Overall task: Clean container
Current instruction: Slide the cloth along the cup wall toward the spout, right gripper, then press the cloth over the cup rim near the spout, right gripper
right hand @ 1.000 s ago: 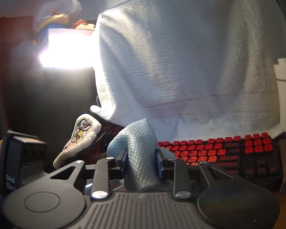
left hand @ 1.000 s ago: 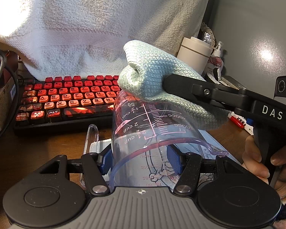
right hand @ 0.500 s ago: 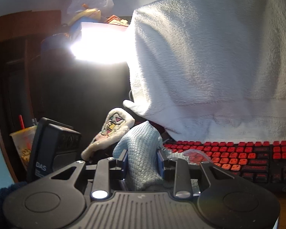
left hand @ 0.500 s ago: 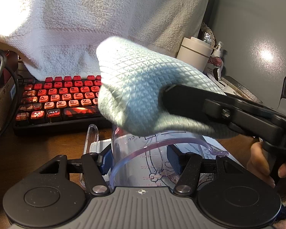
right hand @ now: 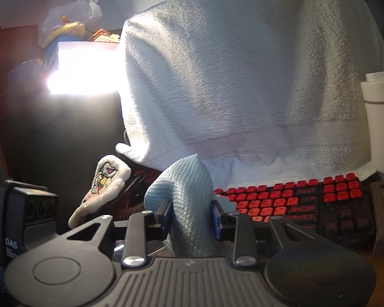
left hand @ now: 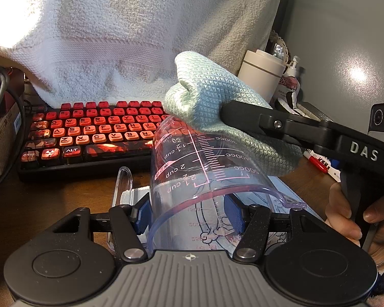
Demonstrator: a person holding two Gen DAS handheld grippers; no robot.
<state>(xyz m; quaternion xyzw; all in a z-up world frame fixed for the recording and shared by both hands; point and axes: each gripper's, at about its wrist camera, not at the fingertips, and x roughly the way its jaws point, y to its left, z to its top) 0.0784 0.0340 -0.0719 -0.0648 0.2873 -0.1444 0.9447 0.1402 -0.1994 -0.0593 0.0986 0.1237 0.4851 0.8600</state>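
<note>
We see the left gripper (left hand: 189,216) with its jaws clamped on either side of a clear plastic measuring cup (left hand: 204,176), which lies on its side between them, open rim toward the camera and base pointing away. Pink cup marks and cc lines run across its wall, and its spout juts out beyond the right jaw. The right gripper (right hand: 190,217) has its jaws pinched on a pale blue waffle-weave cloth (left hand: 217,110), pressed against the cup's far upper side. A red keyboard (left hand: 94,133) sits on the bench (left hand: 38,204) beyond.
</note>
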